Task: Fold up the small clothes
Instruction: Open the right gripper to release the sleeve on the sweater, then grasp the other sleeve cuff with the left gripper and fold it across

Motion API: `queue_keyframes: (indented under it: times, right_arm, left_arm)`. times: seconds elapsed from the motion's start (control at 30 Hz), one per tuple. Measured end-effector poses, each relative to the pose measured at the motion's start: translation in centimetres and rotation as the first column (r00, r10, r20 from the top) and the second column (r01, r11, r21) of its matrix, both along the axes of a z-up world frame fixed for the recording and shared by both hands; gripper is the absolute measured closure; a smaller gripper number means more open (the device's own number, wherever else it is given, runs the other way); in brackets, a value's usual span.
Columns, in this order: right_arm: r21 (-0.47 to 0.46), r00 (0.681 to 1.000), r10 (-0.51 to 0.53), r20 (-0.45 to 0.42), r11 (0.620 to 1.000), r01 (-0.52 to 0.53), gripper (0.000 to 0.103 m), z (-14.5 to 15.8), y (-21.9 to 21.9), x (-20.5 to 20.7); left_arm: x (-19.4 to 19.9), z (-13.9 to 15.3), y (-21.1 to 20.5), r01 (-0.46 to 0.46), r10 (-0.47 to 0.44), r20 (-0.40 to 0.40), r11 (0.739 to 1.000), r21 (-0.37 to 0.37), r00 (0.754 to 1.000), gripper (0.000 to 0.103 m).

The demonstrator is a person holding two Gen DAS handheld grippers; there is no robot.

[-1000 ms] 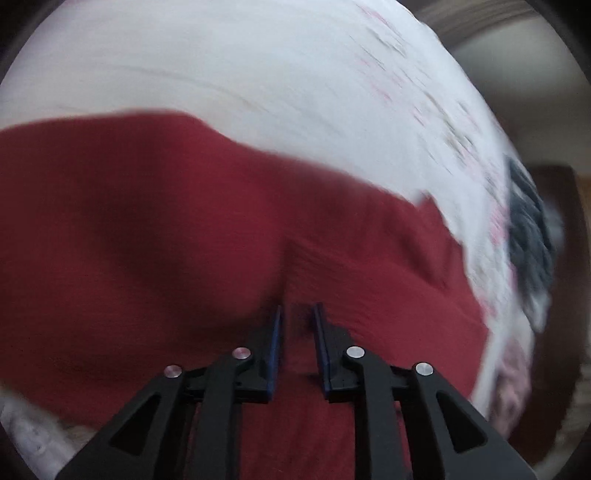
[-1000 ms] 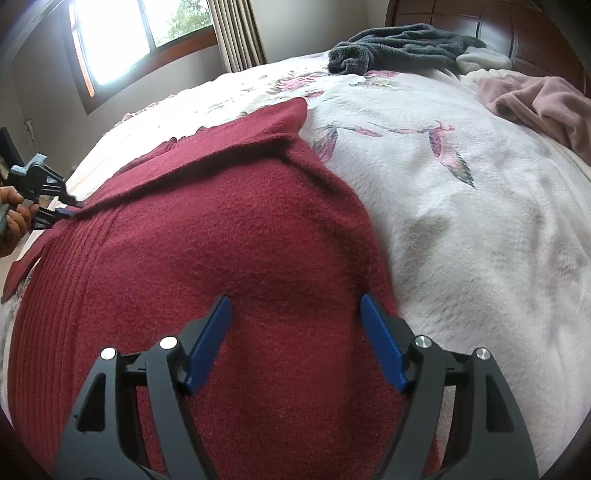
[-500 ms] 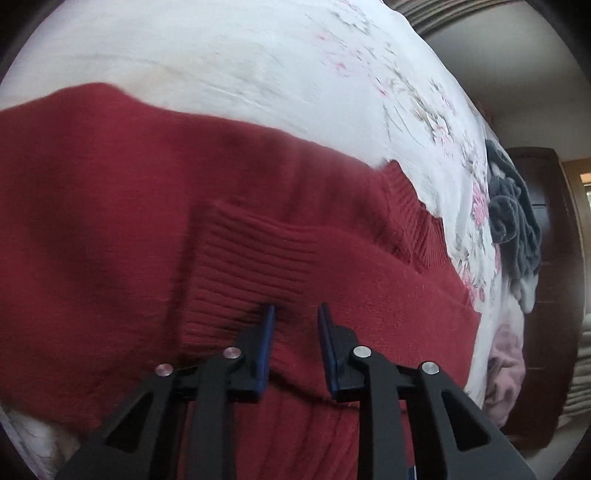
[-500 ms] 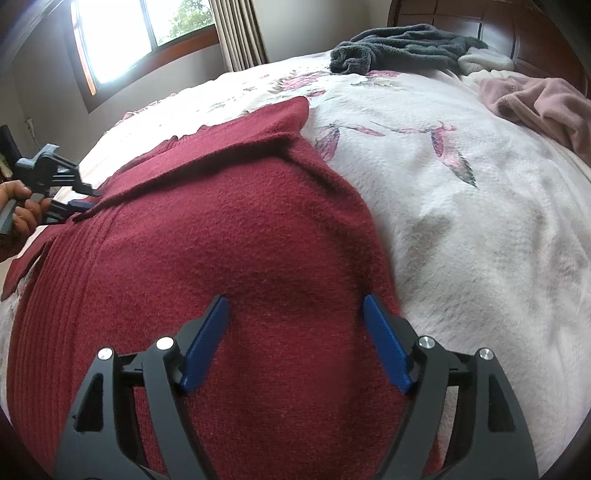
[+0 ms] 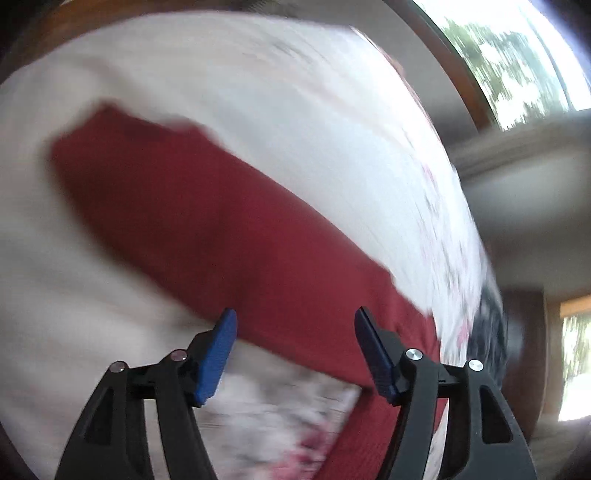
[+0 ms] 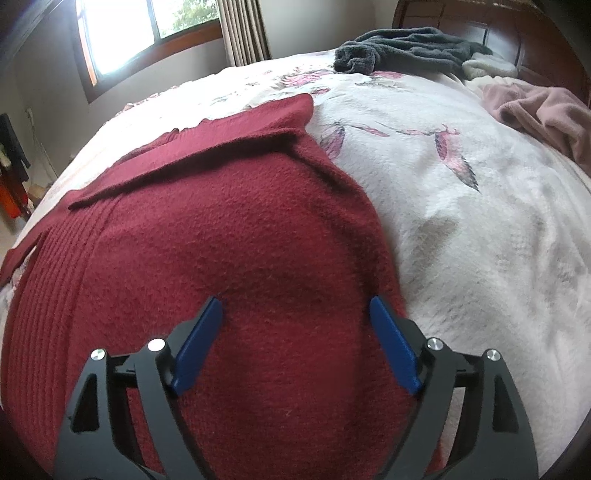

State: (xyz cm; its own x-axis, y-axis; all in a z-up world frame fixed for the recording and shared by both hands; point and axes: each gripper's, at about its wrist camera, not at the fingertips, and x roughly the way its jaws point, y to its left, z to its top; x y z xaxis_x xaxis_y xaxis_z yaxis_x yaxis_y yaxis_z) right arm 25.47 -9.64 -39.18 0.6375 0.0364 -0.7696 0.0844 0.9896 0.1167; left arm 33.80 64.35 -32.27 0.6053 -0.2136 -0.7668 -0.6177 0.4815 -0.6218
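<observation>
- We see the left hand-held gripper (image 5: 295, 328) released above the red sweater (image 5: 229, 236).
- Our right hand-held gripper (image 6: 295, 325) hangs released over the sweater on the bed (image 6: 480, 229).

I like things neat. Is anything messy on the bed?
Yes. Behind the red sweater, a dark grey garment and a pink one lie crumpled near the headboard, unfolded. The sweater's sleeve is folded across its body.

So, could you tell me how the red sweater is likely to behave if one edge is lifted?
The sweater will probably droop: it already lies in soft folds on the bedspread. Its fuzzy knit likely grips the tongs rather than slipping. It looks thick, so perhaps somewhat heavy for clothing.
</observation>
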Motion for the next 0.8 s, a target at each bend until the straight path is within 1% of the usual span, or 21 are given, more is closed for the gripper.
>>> queue_keyframes:
  times: [0.07,0.13,0.17,0.27,0.37,0.47,0.53,0.57,0.6,0.63,0.67,0.7,0.8]
  right_arm:
    - [-0.020,1.000,-0.001,-0.010,1.000,0.001,0.020,0.0,0.3,0.1]
    - [-0.053,0.999,0.000,-0.040,0.999,-0.002,0.020,0.1,0.8,0.4]
    - [-0.061,0.999,0.000,-0.050,0.998,-0.003,0.020,0.2,1.0,0.6]
    - [-0.061,0.997,-0.006,-0.078,0.998,0.001,0.020,0.9,1.4,0.9]
    - [-0.020,0.997,-0.024,-0.073,1.000,0.023,0.019,1.9,1.7,0.5]
    - [-0.006,0.998,-0.016,-0.068,1.000,0.016,0.019,2.9,2.7,-0.1]
    - [0.008,0.997,-0.009,-0.082,1.000,0.010,0.019,3.2,3.6,-0.6]
    - [0.020,0.996,-0.008,-0.085,1.000,0.010,0.019,3.4,3.9,-0.8]
    - [0.036,0.996,-0.002,-0.088,0.999,0.006,0.019,3.6,4.4,-1.2]
    - [0.042,0.996,0.010,-0.088,0.999,-0.007,0.019,3.9,5.1,-1.5]
    - [0.041,0.996,0.020,-0.086,0.999,-0.016,0.019,4.1,5.6,-1.6]
    - [0.038,0.996,0.042,-0.082,0.999,-0.039,0.019,4.5,6.3,-1.8]
    - [0.015,0.992,0.096,-0.082,0.995,-0.095,0.019,5.1,7.7,-2.0]
  left_arm:
    - [-3.0,-0.8,4.0,-0.118,0.118,-0.003,0.993,-0.027,0.993,0.036]
    - [-4.5,-1.7,6.5,-0.200,0.201,-0.001,0.978,-0.058,0.980,0.036]
    - [-4.8,-2.2,7.3,-0.224,0.224,-0.001,0.972,-0.073,0.974,0.036]
    - [-4.6,-3.7,8.9,-0.262,0.261,-0.023,0.962,-0.073,0.965,0.035]
    - [-3.8,-5.1,10.2,-0.275,0.273,-0.034,0.958,-0.081,0.961,0.035]
    - [-2.4,-5.7,10.5,-0.271,0.270,-0.020,0.959,-0.080,0.963,0.035]
    - [-1.7,-5.8,10.7,-0.268,0.268,-0.013,0.960,-0.086,0.963,0.037]
    - [-1.5,-5.8,11.0,-0.268,0.267,-0.015,0.960,-0.081,0.964,0.048]
    - [-2.3,-5.9,12.5,-0.262,0.261,-0.020,0.961,-0.085,0.965,0.062]
    - [-2.2,-5.9,12.5,-0.261,0.259,-0.032,0.961,-0.088,0.965,0.084]
    - [-2.3,-5.7,12.7,-0.270,0.268,-0.032,0.960,-0.078,0.963,0.091]
    - [-2.2,-5.1,12.5,-0.279,0.278,-0.023,0.958,-0.065,0.960,0.094]
    - [-3.2,-1.9,12.0,-0.294,0.298,0.073,0.954,-0.059,0.952,0.095]
